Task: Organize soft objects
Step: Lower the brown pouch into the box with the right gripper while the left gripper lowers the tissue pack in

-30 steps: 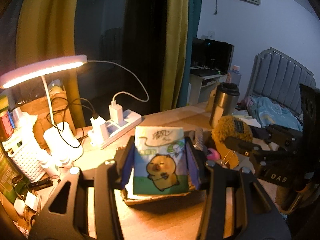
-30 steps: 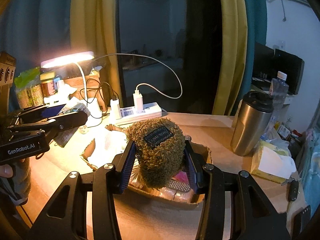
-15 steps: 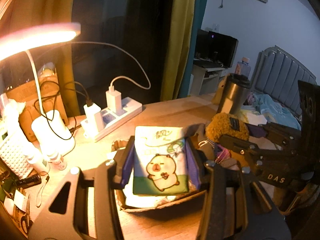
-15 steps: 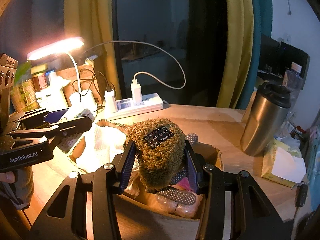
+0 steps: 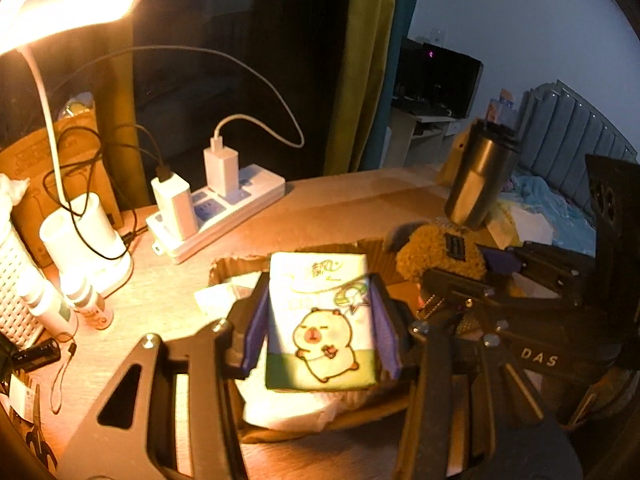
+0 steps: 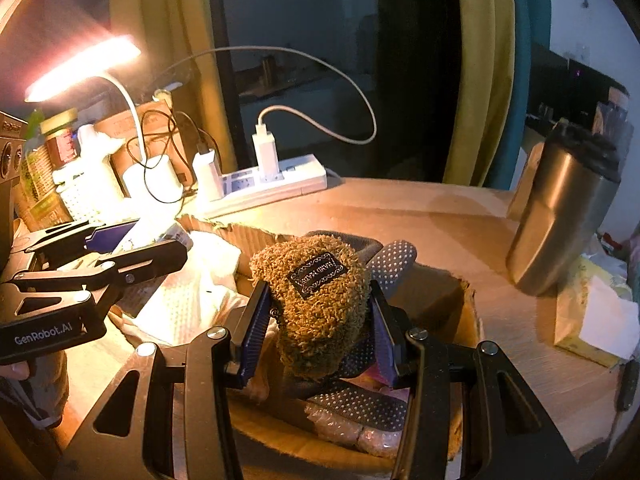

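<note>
white-and-green cartoon-printed tissue pack (image 5: 322, 320), brown fuzzy pouch (image 6: 316, 304), grey dotted glove (image 6: 352, 402).

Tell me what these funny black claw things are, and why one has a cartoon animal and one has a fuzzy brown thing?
They are grabbing tools. A person holds one in each hand, and each has two fingers and a small camera looking out along them. So each picture is what one tool sees.

The left gripper squeezes a tissue pack with a cartoon animal on it. The right gripper squeezes a fuzzy brown pouch with a little black label.

Both are over a cardboard box on a wooden desk. In the box lie white soft wrapping and dotted grey cloth things. Around it stand a lit lamp, a power strip with chargers and a metal cup.
</note>
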`<state>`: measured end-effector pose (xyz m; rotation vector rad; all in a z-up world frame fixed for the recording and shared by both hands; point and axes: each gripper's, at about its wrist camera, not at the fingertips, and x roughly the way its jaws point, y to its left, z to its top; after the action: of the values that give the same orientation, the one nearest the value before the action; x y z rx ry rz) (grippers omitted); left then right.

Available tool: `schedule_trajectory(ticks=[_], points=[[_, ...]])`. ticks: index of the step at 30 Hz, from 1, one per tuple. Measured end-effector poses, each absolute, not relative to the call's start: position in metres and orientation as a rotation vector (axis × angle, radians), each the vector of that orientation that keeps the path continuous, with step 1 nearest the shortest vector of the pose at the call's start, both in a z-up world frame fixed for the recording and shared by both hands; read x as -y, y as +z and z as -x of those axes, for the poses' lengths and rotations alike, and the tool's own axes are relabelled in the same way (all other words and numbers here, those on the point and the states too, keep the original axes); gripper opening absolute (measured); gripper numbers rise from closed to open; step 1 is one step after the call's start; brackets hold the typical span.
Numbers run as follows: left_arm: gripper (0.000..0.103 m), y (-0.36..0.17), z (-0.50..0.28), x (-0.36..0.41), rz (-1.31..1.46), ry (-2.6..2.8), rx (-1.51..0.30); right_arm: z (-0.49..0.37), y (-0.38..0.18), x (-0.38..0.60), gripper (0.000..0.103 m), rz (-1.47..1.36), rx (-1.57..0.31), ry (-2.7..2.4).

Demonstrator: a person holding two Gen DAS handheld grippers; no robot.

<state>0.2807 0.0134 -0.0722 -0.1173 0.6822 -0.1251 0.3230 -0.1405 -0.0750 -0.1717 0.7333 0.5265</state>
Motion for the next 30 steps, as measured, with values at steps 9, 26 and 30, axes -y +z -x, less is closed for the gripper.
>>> schedule_trajectory(ticks=[9,26,30], points=[[0.047,-0.094,-0.295,-0.007,0.109,-0.130,-0.738,-0.339,-0.107,0.134,0.050,0.171,-0.819,0.541],[0.052,-0.115,-0.310,0.003,0.074,-0.104,-0.816,-0.345,-0.115,0.141,0.054,0.141,-0.844,0.550],[0.053,-0.112,-0.309,-0.001,0.081,-0.093,-0.813,-0.343,-0.112,0.140,0.056,0.148,-0.842,0.540]])
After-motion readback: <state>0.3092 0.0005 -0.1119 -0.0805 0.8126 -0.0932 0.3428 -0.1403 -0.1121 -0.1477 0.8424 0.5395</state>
